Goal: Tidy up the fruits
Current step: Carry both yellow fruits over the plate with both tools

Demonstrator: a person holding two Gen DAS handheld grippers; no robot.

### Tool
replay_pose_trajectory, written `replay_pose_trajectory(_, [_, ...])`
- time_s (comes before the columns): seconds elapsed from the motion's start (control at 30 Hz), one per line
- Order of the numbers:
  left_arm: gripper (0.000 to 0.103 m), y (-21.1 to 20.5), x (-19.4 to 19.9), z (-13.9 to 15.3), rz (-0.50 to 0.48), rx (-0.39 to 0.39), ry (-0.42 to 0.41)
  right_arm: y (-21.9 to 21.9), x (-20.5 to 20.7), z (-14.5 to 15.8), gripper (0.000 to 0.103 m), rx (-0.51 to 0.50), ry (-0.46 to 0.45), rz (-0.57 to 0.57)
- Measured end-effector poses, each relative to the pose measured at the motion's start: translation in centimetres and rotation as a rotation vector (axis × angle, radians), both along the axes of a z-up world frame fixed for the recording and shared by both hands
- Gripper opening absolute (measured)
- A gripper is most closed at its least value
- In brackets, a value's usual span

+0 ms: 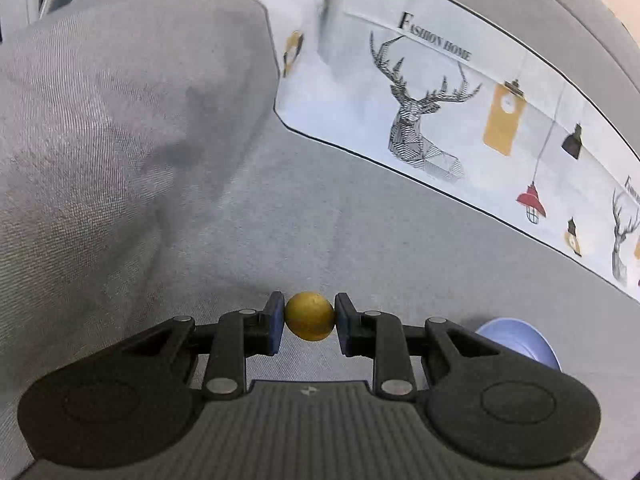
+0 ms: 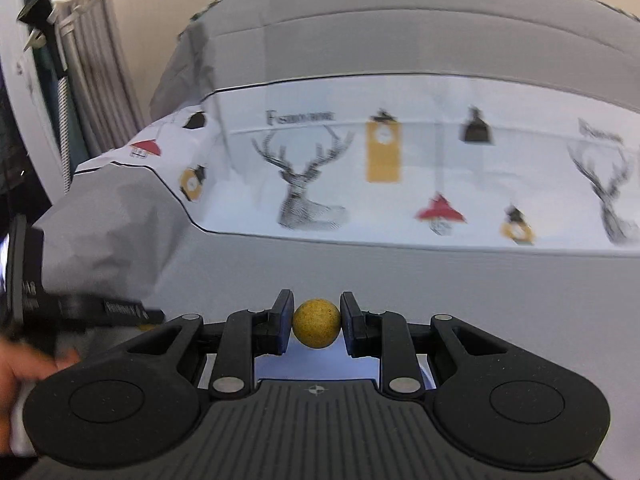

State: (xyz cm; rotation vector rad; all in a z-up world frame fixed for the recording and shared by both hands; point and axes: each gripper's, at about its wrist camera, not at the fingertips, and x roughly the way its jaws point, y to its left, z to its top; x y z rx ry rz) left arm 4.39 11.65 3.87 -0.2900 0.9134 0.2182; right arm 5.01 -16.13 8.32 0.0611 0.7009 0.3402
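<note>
L gripper [image 1: 310, 322] pinching yellow ball [image 1: 310, 322], R gripper [image 2: 316, 324] pinching speckled ball [image 2: 316, 324] — blue bowl [image 1: 524, 342] beside L (deer-print sofa cover [image 1: 440, 92] behind).

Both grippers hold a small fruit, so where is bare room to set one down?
The plain grey bedding is bare between the rumpled grey heap and the deer-print sheet. The blue bowl takes up the near right corner.

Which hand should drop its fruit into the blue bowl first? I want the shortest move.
Probably the right gripper: its yellow fruit hangs directly over the blue bowl, while the left gripper has it off to one side.
</note>
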Motion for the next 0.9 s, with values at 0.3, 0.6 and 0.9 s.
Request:
replay_pose_trajectory(0.3, [0.029, -2.7, -0.3, 1.8, -0.024, 0.09, -0.017, -3.8, -2.9, -3.7, 0.027, 0.075, 0.054, -0.061])
replay_pose_trajectory(0.6, [0.029, -5.0, -0.6, 2.3, -0.066, 0.108, -0.031, -5.1, -2.5, -4.3, 0.027, 0.085, 0.057, -0.065])
replay_pose_trajectory(0.9, [0.029, -7.4, -0.1, 1.4, -0.171, -0.005, -0.073, -5.1, -2.1, -4.6, 0.027, 0.092, 0.063, -0.069])
